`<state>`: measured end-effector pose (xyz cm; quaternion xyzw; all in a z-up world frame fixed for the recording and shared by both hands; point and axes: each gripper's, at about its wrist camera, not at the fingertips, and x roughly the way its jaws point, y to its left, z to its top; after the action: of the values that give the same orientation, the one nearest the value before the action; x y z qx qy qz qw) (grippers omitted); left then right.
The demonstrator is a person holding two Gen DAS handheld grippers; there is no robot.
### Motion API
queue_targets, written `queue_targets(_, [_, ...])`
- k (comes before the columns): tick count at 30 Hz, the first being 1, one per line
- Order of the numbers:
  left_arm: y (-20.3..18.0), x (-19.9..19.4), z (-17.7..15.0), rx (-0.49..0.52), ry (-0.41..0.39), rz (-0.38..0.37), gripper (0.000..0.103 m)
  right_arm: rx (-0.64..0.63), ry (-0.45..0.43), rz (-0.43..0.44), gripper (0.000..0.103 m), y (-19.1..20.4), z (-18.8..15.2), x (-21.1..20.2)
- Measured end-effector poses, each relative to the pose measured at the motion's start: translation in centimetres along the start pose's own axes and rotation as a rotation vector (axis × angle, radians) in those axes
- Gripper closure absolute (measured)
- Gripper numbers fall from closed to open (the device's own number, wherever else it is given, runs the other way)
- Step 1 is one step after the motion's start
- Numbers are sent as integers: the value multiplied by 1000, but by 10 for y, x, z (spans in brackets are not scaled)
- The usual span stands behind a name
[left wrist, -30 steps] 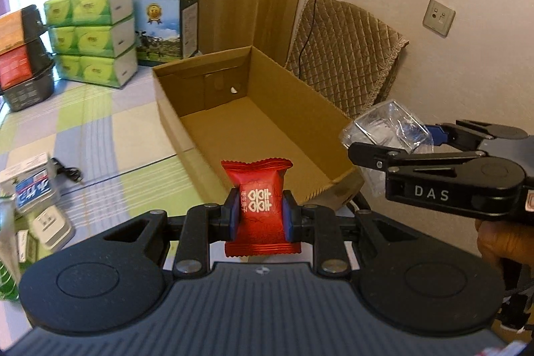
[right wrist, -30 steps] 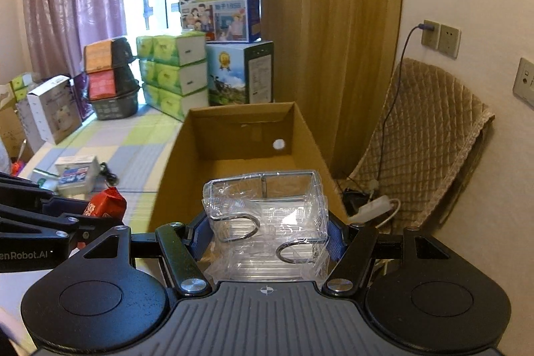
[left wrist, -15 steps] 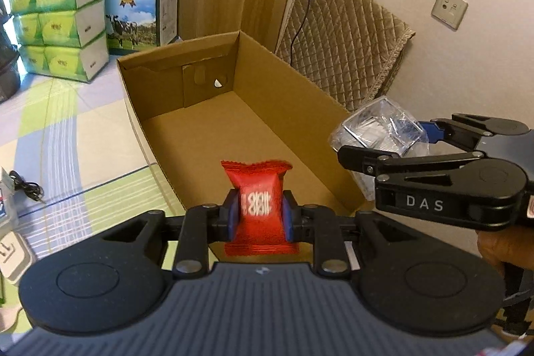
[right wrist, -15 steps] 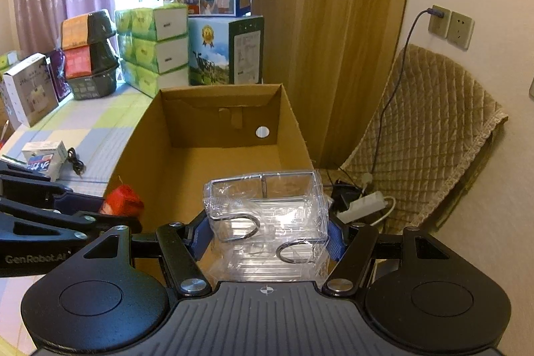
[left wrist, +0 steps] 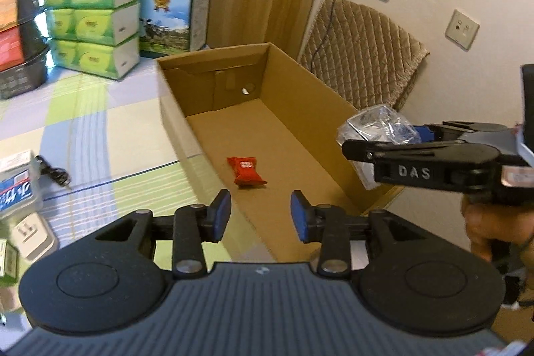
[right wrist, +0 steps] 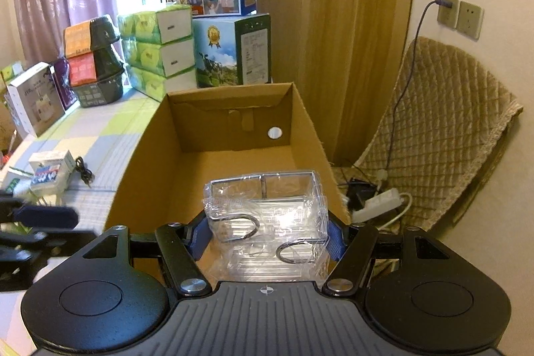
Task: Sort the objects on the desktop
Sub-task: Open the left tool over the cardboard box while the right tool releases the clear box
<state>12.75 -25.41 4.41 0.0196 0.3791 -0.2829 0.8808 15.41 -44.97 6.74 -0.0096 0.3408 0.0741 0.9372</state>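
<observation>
table [left wrist: 100,129] | checked cloth | cardboard box [left wrist: 333,109], tissue packs [left wrist: 93,22], basket [left wrist: 20,75]

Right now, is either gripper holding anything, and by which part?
The right gripper clamps the clear plastic package by its two sides. The left gripper is open, holding nothing; the red snack packet lies in the cardboard box.

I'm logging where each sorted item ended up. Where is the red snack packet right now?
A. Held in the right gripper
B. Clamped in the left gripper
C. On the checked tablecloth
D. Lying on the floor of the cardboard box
D: the red snack packet lies flat on the cardboard box floor, beyond the open, empty left gripper.
</observation>
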Motion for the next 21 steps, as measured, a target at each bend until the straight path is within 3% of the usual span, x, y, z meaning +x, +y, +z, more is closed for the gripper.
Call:
queue_targets(4, [12,-13,-5,-27,-15,22,65,11,5,26,37,3,5,11])
queue_targets(8, [25,-23,-10,-61,-21,40,60,28,-15,25,15,5,4,9])
queue_targets(18, [47,-59,-29,-123,-47,88,50,70,-77,43,13,16,-8,-35])
queue_targets(21, [52,-74,-38,-135,-59,117,36,79,-95,69,12,29,-16,-54])
